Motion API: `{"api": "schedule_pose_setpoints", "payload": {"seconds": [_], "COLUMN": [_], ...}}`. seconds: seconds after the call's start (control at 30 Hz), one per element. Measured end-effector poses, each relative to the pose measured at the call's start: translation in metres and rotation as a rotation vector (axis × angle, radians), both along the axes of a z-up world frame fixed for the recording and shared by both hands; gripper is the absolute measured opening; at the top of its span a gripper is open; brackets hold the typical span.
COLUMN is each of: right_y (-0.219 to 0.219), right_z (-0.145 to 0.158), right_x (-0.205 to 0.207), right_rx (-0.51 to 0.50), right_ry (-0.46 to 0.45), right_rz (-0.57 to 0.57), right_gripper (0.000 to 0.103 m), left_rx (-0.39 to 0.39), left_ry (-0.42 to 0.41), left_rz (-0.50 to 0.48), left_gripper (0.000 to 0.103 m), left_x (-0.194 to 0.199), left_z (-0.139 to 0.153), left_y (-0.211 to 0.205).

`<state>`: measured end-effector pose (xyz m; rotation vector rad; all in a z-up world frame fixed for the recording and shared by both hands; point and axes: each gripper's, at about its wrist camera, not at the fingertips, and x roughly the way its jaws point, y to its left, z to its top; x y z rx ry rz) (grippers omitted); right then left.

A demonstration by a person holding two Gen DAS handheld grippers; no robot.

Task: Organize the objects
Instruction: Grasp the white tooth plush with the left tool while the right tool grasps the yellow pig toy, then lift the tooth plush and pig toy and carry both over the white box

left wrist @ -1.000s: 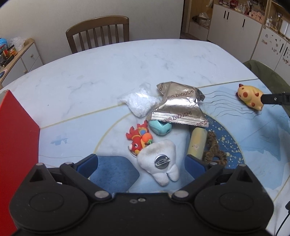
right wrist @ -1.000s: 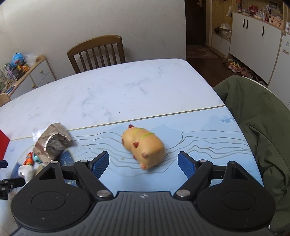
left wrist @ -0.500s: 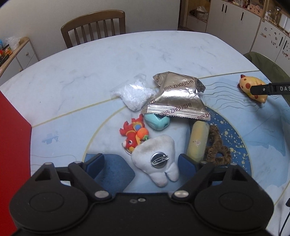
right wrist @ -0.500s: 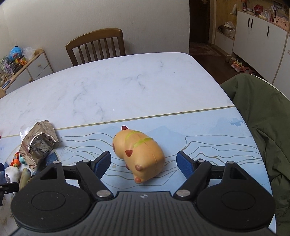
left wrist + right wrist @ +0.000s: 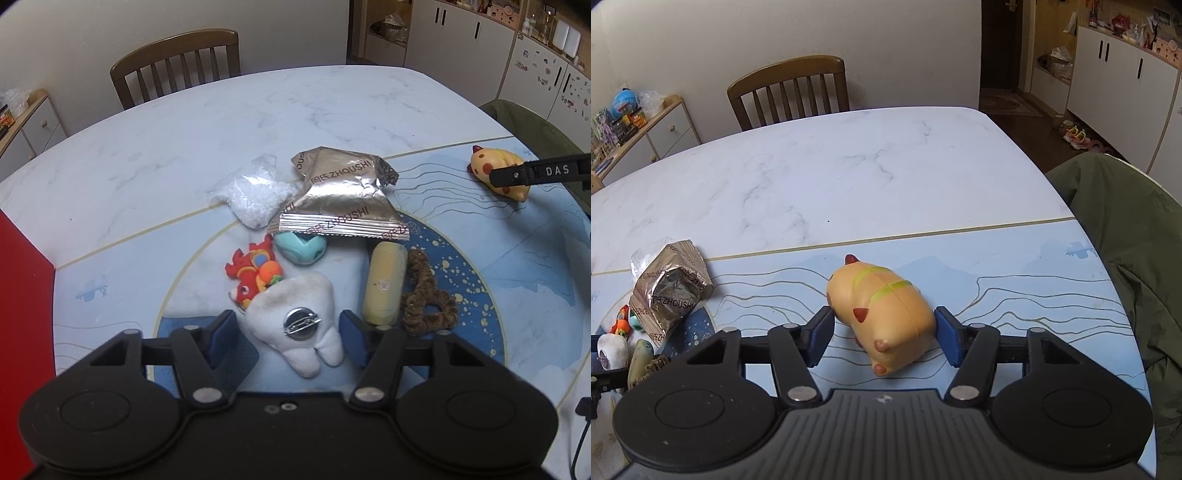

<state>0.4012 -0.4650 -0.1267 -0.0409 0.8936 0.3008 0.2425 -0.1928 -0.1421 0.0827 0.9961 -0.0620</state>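
Note:
A white tooth-shaped plush (image 5: pixel 291 314) with a metal pin lies on the blue mat, between the blue pads of my left gripper (image 5: pixel 288 332). The jaws are open, with a small gap on each side of it. Over in the right wrist view, a yellow squishy animal toy (image 5: pixel 882 310) rests on the mat. My right gripper (image 5: pixel 882 332) is shut on it, both pads touching its flanks. In the left wrist view the same toy (image 5: pixel 484 162) shows at far right, with a right gripper finger (image 5: pixel 535 171) across it.
Behind the plush lie a red dragon toy (image 5: pixel 253 271), a teal piece (image 5: pixel 299 249), a foil snack bag (image 5: pixel 343 199), a bag of white granules (image 5: pixel 255 199), a yellow cylinder (image 5: pixel 384 284) and a brown scrunchie (image 5: pixel 424 299). A red box (image 5: pixel 22 295) stands left. A green jacket (image 5: pixel 1126 258) hangs at right.
Both grippers moved forward and narrowed their jaws. The left pads now flank the tooth plush. The right pads closed onto the yellow toy, which was loose between them before.

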Motion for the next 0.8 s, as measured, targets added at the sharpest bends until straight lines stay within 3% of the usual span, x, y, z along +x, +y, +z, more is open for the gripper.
{"api": "schedule_pose_setpoints", "payload": {"seconds": [0.13, 0.17, 0.47, 0.8], "right_y": [0.000, -0.001, -0.004, 0.006], "right_z": [0.001, 0.002, 0.009, 0.039], "right_x": [-0.003, -0.004, -0.015, -0.039], "right_rx": [0.001, 0.003, 0.023, 0.054], "right_ry": [-0.004, -0.004, -0.017, -0.042], "right_rz": [-0.009, -0.012, -0.037, -0.019], "right_gripper": [0.050, 0.044, 0.043, 0.043], "left_rx": [-0.016, -0.021, -0.065, -0.126], "left_ry": [-0.003, -0.003, -0.006, -0.024], "left_rz": [0.008, 0.011, 0.044, 0.075], "left_gripper": [0.052, 0.051, 0.050, 0.050], "left_x": [-0.001, -0.001, -0.005, -0.016], "left_z": [0.000, 0.000, 0.008, 0.030], "left_y": [0.002, 0.003, 0.013, 0.022]}}
